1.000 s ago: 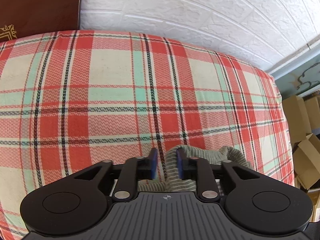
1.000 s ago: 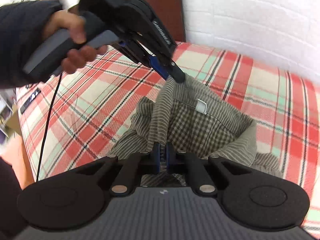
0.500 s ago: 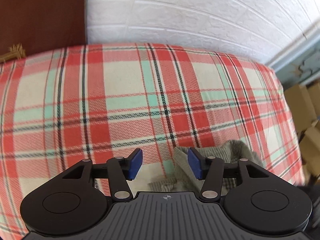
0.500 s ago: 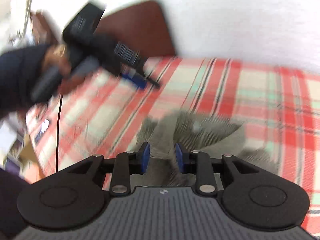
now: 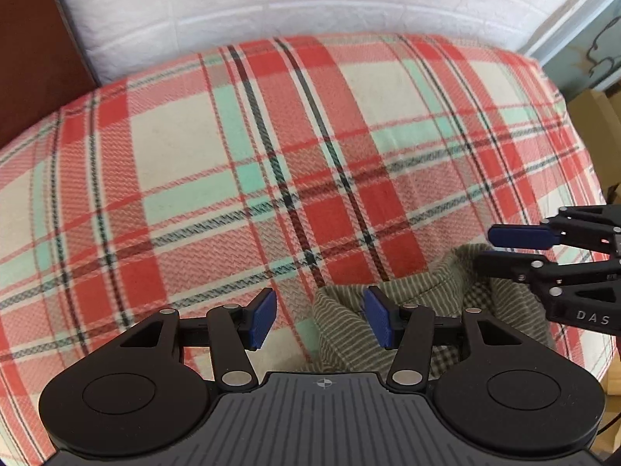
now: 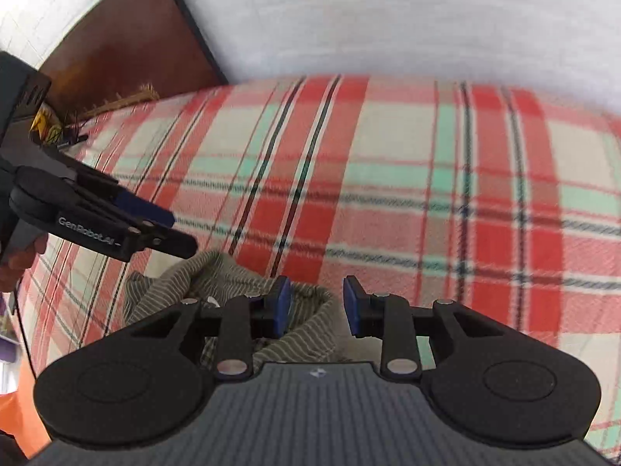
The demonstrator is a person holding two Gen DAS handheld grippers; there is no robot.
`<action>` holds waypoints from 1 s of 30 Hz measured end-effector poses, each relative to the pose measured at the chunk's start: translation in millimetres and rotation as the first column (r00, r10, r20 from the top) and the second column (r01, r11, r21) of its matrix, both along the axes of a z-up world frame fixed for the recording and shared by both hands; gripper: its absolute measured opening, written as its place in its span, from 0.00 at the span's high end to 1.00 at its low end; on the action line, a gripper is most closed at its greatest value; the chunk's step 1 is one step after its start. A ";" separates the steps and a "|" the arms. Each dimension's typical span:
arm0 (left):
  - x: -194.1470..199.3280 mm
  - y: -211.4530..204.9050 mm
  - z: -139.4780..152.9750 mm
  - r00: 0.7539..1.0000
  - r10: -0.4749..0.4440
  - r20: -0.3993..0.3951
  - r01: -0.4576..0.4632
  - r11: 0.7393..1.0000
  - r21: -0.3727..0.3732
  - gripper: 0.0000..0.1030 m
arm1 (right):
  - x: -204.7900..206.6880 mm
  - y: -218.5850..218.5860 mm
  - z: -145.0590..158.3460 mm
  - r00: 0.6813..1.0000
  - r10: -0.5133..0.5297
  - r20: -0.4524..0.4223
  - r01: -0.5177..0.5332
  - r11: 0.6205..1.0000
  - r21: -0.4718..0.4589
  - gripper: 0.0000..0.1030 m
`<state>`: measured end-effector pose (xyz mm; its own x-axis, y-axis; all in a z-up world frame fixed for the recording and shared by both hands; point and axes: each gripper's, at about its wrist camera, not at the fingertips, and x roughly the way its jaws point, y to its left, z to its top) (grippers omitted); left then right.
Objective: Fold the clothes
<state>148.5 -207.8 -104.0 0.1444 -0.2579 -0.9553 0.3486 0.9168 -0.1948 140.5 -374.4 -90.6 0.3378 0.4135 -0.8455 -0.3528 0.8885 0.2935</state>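
surface: bed (image 5: 217, 178) under a red, cream and mint plaid cover, white brick-pattern wall (image 5: 271, 0) behind, dark wood headboard (image 5: 27, 58) at the upper left.
left view, gripper: left gripper (image 5: 318, 320) pointing steeply down, jaws wide apart, gripping nothing. Bare cover shows in most of the gap; the right blue pad sits over the cloth's edge, contact unclear.
left view, shirt: olive striped shirt (image 5: 423, 291) bunched at the lower right, checked lining showing. Right gripper (image 5: 504, 250) enters from the right edge just above it.
right view, gripper: right gripper (image 6: 316, 306) partly apart, jaws opening. Nothing clamped; striped cloth lies under the left pad, cover under the rest.
right view, shirt: shirt (image 6: 186, 287) slumped in a heap low on the left. Left gripper (image 6: 170, 233) hovers at its top edge, hand (image 6: 19, 260) on the grip at the far left.
step: release done, regrasp next, as I read it.
do it well: pick two opposite outer edges, one layer each, pull taut and flat before folding. Avoid pinching the cover.
vs earlier: a second ago both grippers pinched the shirt and held it lifted open. Now both have let go, it has collapsed, and both have shifted sideways.
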 end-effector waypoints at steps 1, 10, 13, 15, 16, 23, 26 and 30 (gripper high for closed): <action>1.4 -2.6 -4.2 1.000 -0.010 -0.011 0.010 1.000 0.007 0.36 | 2.0 1.2 -3.5 1.000 0.003 -0.013 -0.003 1.000 0.000 0.67; 4.2 -8.3 -29.6 0.995 -0.009 -0.096 0.007 1.000 -0.026 0.38 | 9.5 -10.1 -21.2 0.994 -0.016 -0.112 0.018 1.000 0.015 0.63; 1.2 -8.7 -29.2 0.996 -0.002 -0.088 -0.002 0.999 -0.047 0.64 | 7.7 -13.7 -20.1 0.993 -0.016 -0.120 0.020 0.999 0.032 0.81; -1.5 -5.2 -26.8 0.997 0.020 -0.069 -0.023 0.999 -0.047 0.83 | 5.5 -16.5 -17.3 0.993 -0.018 -0.113 0.022 0.999 0.036 0.85; -2.8 -1.8 -25.1 0.997 0.041 -0.061 -0.044 0.998 -0.052 0.85 | 4.3 -18.7 -15.2 0.994 -0.025 -0.103 0.028 0.999 0.033 0.88; -16.4 25.4 -14.2 0.985 0.173 -0.016 -0.173 0.981 -0.087 0.94 | -8.5 -45.3 -3.9 0.991 -0.119 -0.067 0.123 0.991 0.056 0.93; -19.4 33.0 -16.9 0.977 0.214 -0.018 -0.214 0.972 -0.098 0.94 | -10.9 -49.6 -6.6 0.987 -0.147 -0.069 0.151 0.987 0.057 0.94; -21.8 37.2 -19.0 0.970 0.243 -0.022 -0.244 0.964 -0.103 0.95 | -12.7 -46.4 -8.1 0.987 -0.151 -0.054 0.153 0.988 0.033 0.94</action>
<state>126.6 -170.6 -123.0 0.2060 -0.3139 -0.9268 0.1150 0.9484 -0.2956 127.8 -420.8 -98.6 0.3559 0.3920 -0.8484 -0.1984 0.9188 0.3413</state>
